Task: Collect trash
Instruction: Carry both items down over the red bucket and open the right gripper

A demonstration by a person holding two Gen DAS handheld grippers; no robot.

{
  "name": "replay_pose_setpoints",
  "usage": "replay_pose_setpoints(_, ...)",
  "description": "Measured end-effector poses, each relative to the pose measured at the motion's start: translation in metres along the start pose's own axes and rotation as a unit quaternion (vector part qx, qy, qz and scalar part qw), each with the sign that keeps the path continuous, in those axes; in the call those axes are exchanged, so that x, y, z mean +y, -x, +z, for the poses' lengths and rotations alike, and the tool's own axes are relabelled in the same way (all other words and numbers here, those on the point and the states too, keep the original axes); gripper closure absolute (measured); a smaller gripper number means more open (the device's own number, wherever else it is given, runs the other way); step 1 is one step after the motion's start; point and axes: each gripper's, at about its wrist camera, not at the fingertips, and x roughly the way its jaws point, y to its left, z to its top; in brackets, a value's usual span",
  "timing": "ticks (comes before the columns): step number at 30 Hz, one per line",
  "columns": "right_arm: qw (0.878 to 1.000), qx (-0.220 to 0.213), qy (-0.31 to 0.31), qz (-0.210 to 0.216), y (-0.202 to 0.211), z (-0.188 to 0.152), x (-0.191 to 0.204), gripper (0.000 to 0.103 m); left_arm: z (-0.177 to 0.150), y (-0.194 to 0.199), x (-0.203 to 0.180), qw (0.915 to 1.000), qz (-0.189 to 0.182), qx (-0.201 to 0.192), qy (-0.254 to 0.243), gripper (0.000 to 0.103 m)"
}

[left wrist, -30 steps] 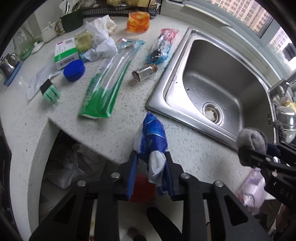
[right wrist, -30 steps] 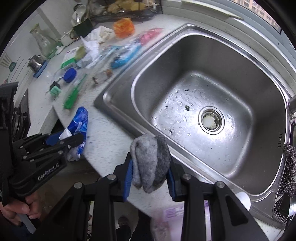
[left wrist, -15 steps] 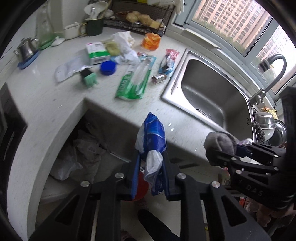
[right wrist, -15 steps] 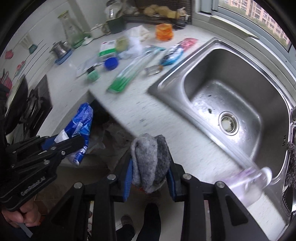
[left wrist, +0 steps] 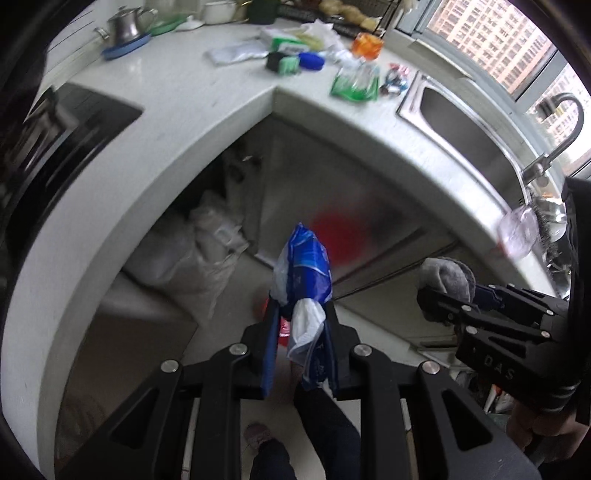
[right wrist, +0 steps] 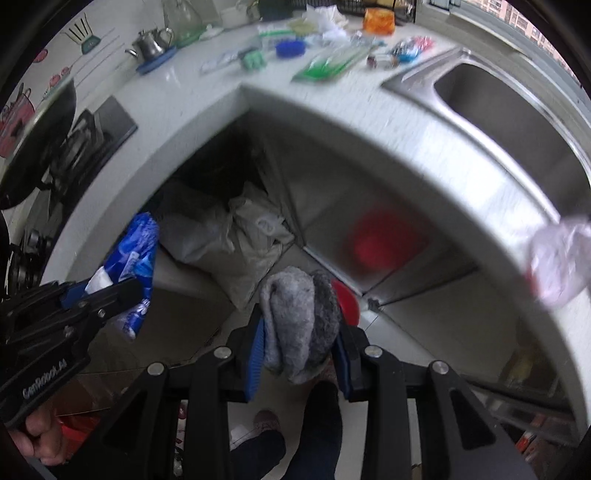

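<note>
Our left gripper (left wrist: 301, 325) pinched the blue wrapper (left wrist: 306, 266); our right gripper (right wrist: 301, 332) clamped the grey rag (right wrist: 299, 321). The red bin (right wrist: 345, 299) sat just beyond the rag. We judged the loosely hanging wrapper might slip out short of it.

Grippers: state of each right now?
Left gripper: shut on the blue and white wrapper.
Right gripper: shut on the grey cloth.

white corner counter (left wrist: 207, 122) carries green packet (left wrist: 354, 86), blue lid (left wrist: 311, 62), kettle (left wrist: 127, 26)
</note>
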Motion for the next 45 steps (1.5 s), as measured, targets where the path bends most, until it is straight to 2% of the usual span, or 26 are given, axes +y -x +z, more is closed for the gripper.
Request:
replay_pose_setpoints(5, 1.0, 0.018, -0.01, 0.002, -0.042, -0.018, 0.008, 0.073, -0.036, -0.026, 0.012, 0.9998, -0.006, 0.016, 0.004, 0.083)
replay_pose_setpoints(11, 0.999, 0.044, 0.0, 0.003, -0.117, -0.031, -0.004, 0.073, -0.063, -0.097, 0.024, 0.9988, -0.004, 0.041, 0.026, 0.083)
replay_pose_setpoints(19, 0.998, 0.067, 0.011, 0.006, -0.242, -0.045, -0.035, 0.072, -0.08, -0.219, 0.028, 0.9982, -0.022, 0.047, 0.03, 0.083)
replay_pose_setpoints(27, 0.997, 0.08, 0.01, 0.005, -0.375, -0.064, -0.06, 0.072, -0.106, -0.368, 0.046, 0.9968, -0.029, 0.069, 0.026, 0.083)
replay_pose_setpoints(33, 0.996, 0.089, 0.006, 0.005, -0.461, -0.077, -0.071, 0.071, -0.121, -0.441, 0.06, 0.9965, -0.028, 0.075, 0.024, 0.083)
replay_pose_setpoints(43, 0.997, 0.079, -0.003, 0.003, -0.526, -0.082, -0.085, 0.064, -0.134, -0.511, 0.063, 0.9967, -0.022, 0.078, -0.003, 0.083)
replay_pose_setpoints(45, 0.997, 0.081, -0.004, 0.01, -0.535, -0.084, -0.087, 0.056, -0.135, -0.519, 0.061, 0.9967, -0.02, 0.078, -0.008, 0.083)
